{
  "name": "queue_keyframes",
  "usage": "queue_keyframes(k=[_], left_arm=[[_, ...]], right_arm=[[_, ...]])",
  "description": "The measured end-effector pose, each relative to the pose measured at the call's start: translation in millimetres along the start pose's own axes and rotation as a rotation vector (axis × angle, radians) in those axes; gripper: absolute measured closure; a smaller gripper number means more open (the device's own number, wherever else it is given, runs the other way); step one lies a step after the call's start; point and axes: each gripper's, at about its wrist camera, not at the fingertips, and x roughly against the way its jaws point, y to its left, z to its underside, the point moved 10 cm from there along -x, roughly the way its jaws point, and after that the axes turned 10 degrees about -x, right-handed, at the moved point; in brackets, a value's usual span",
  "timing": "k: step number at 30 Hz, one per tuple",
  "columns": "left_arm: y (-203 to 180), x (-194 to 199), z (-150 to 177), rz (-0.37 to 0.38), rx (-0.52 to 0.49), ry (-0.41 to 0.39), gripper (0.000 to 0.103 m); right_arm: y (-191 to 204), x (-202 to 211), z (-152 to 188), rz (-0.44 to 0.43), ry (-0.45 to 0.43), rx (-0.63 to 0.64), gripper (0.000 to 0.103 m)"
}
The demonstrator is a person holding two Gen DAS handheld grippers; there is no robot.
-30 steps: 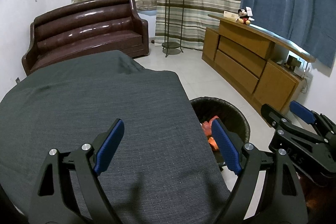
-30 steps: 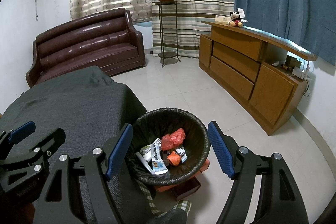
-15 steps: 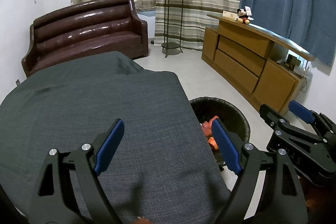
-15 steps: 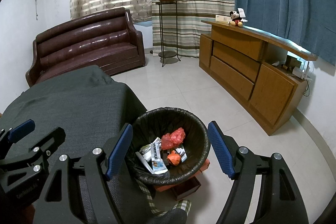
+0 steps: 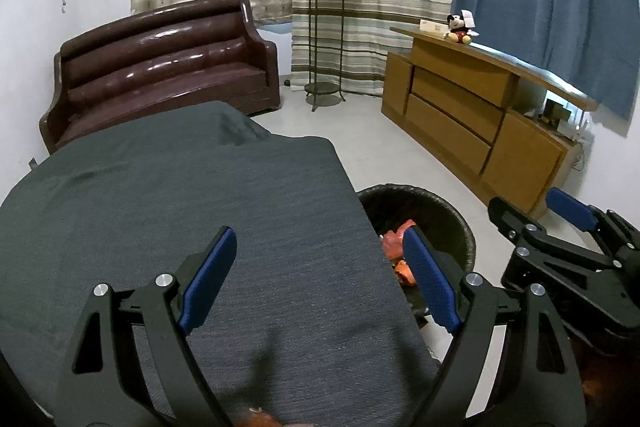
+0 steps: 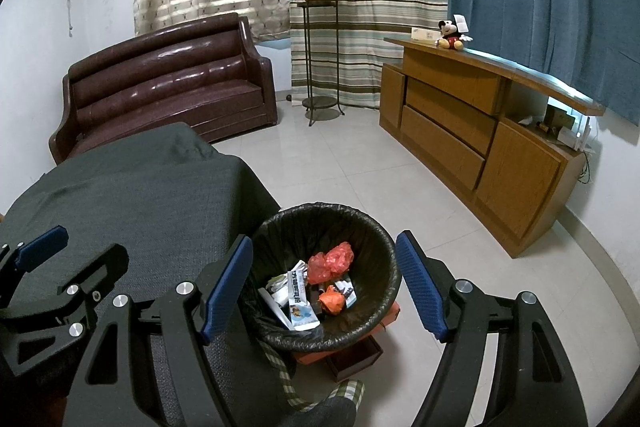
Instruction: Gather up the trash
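A black-lined trash bin stands on the floor at the right edge of the grey-clothed table. In it lie a red plastic bag, an orange scrap and white wrappers. My right gripper is open and empty, hovering above the bin. My left gripper is open and empty above the table's right part, near its edge; the bin shows partly behind its right finger. Each gripper shows in the other's view: the right one and the left one.
A brown leather sofa stands behind the table. A wooden sideboard runs along the right wall, with a plush toy on top. A plant stand is by the curtains. An orange box sits under the bin.
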Motion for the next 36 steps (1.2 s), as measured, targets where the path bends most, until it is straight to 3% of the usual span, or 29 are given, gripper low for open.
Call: queue_keyframes(k=[18, 21, 36], left_arm=[[1, 1, -1, 0.028, 0.01, -0.005, 0.02], [2, 3, -3, 0.017, 0.011, -0.01, 0.015], [1, -4, -3, 0.037, 0.026, 0.003, 0.014]], right_arm=[[2, 0, 0, 0.001, 0.002, 0.002, 0.031], [2, 0, 1, 0.0, 0.003, 0.001, 0.031], [5, 1, 9, -0.005, 0.0, 0.003, 0.031]])
